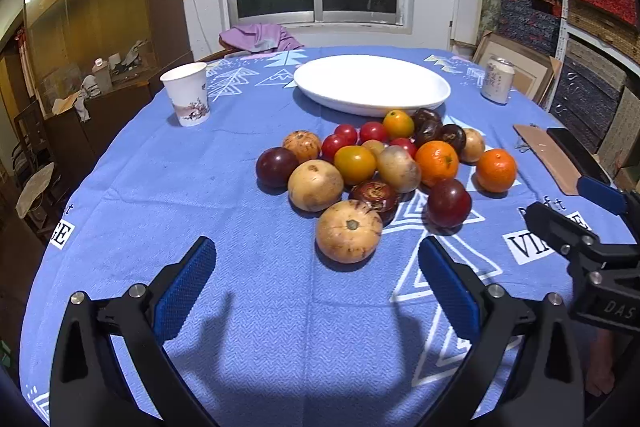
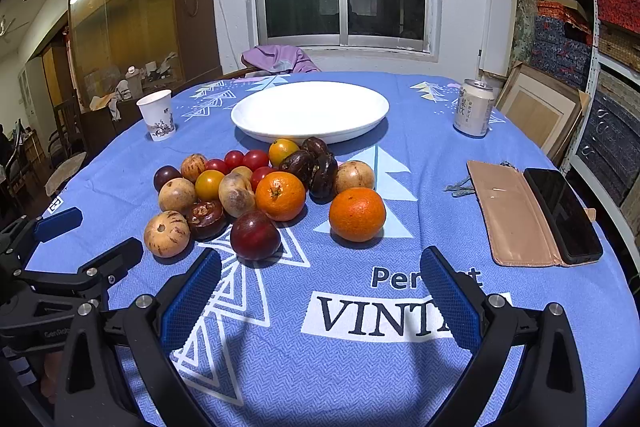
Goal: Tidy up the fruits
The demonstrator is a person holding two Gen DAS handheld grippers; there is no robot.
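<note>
A pile of fruit lies on the blue tablecloth [image 1: 240,307] in front of a white oval plate [image 1: 372,85] [image 2: 310,111], which holds nothing. Among the pile are a tan spotted fruit [image 1: 349,231] [image 2: 167,233], a dark red plum [image 1: 449,203] [image 2: 255,235], two oranges [image 1: 496,171] [image 2: 357,214] and small red tomatoes [image 1: 373,131]. My left gripper [image 1: 318,259] is open above the cloth, just short of the tan fruit. My right gripper [image 2: 320,267] is open too, just short of the plum and the nearer orange. Neither holds anything.
A paper cup [image 1: 187,94] [image 2: 157,115] stands at the left, a drink can [image 1: 497,79] [image 2: 474,108] at the right. A phone in a pink folding case [image 2: 536,215] lies by the right edge. A purple cloth [image 2: 278,59] lies behind the table; shelves fill the right wall.
</note>
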